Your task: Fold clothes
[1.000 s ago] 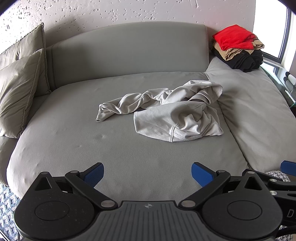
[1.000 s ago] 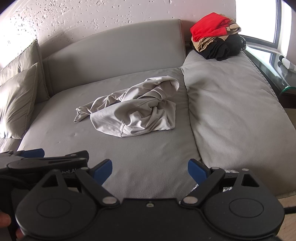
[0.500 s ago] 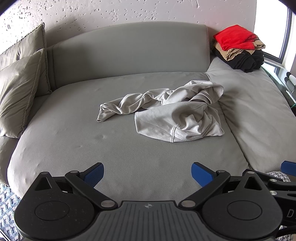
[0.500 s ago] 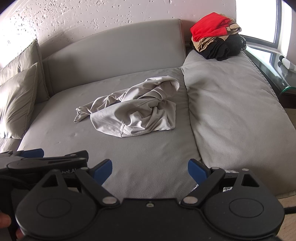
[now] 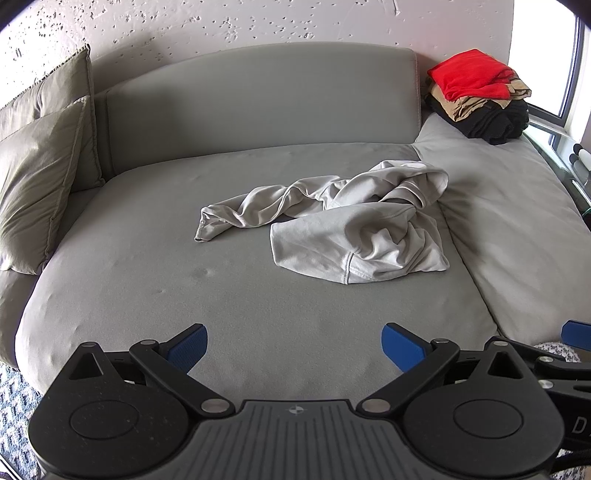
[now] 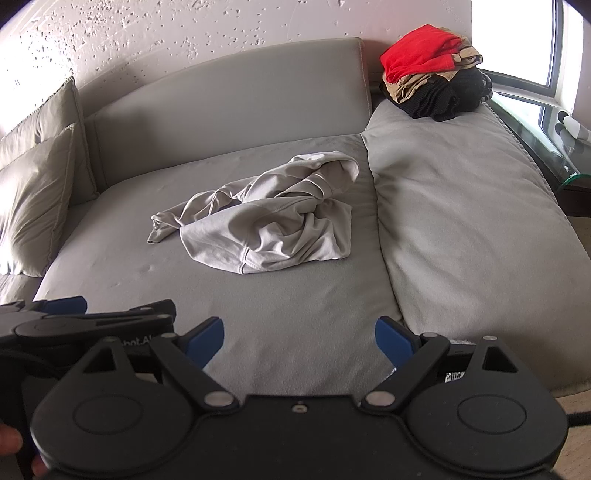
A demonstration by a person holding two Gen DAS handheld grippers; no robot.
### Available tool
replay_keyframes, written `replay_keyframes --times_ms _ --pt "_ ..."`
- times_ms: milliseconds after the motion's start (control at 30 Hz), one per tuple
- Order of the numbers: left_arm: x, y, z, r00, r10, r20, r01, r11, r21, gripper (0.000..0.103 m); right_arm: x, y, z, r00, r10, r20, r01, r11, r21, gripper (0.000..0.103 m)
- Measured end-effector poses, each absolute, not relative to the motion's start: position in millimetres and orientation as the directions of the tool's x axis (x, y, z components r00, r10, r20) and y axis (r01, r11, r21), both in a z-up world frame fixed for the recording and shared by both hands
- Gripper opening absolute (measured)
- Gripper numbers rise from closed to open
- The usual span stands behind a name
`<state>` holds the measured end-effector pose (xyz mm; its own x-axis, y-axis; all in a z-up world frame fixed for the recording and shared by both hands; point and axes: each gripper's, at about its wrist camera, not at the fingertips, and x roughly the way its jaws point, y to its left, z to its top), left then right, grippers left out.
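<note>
One crumpled pale garment (image 5: 354, 232) lies on the sofa (image 5: 147, 280), well beyond both grippers' spread, empty fingers (image 5: 188, 345). It looks light, limp, slippery; the hem corner nearest the fingers seems the best hold.

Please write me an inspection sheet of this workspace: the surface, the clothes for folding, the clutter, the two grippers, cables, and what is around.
Surface: grey sofa seat, bare in front, wide cushion on the right.
Job's things: light grey garment lies crumpled mid-seat, one sleeve trailing left; not yet folded.
Clutter: stack of clothes, red on top, tan then black beneath, at the far right corner.
Grippers: left gripper and right gripper both have jaws open and hold nothing, short of the garment.
Cables: nothing seen.
Surroundings: two pillows at left, textured wall behind, window at right.
</note>
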<state>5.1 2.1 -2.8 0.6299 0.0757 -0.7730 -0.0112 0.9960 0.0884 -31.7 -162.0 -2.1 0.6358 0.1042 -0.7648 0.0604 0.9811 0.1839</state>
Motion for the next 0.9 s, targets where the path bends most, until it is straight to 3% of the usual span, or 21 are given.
replay_keyframes --times_ms 433,733,900 --pt "30 42 -15 0.625 0.106 -0.773 -0.09 0.994 0.063 0.101 -17 -181 -4 0.651 0.096 -0.753 0.116 0.968 0.224 0.091" --pt "73 76 -29 0.626 0.094 -0.774 -0.11 0.993 0.031 0.078 31 -210 -21 0.718 0.117 -0.686 0.175 0.924 0.34 0.091" --pt "90 77 -37 0.661 0.062 -0.748 -0.088 0.996 0.005 0.09 71 -223 -40 0.758 0.133 -0.638 0.213 0.874 0.436 0.087"
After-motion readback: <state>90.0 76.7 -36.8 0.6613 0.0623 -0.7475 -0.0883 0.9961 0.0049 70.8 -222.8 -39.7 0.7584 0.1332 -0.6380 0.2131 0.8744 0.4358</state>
